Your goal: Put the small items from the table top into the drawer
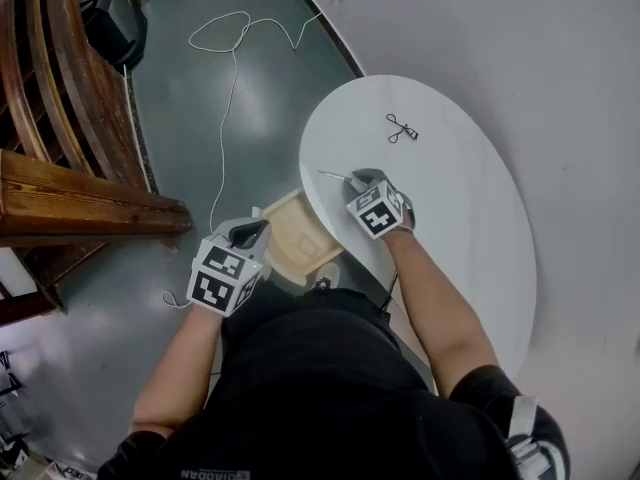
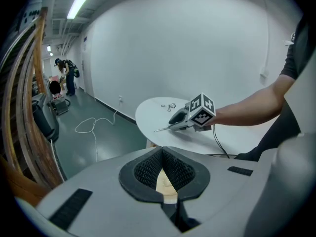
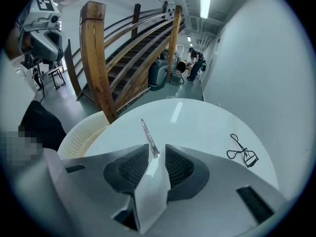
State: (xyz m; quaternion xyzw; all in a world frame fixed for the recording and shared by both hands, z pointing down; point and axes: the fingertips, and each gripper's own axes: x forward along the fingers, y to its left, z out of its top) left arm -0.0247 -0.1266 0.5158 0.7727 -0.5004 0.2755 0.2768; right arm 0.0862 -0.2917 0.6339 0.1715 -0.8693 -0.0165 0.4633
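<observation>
A thin metal nail file (image 3: 147, 135) lies on the white oval table (image 1: 450, 198) near its left edge. Its near end sits in the gap between the pads of my right gripper (image 3: 156, 151), which stands open; the pads do not press on it. From the head view the file (image 1: 335, 176) points left out of the right gripper (image 1: 362, 178). A black eyelash curler (image 1: 402, 128) rests further back on the table. The cream drawer (image 1: 283, 230) is pulled out under the table's left edge. My left gripper (image 1: 250, 232) hovers over it, shut and empty.
A curved wooden staircase (image 1: 60, 88) and a wooden beam (image 1: 80, 203) stand left of the table. A white cable (image 1: 225, 78) trails across the green floor. A white wall runs behind the table. People (image 2: 66, 75) stand far off down the hall.
</observation>
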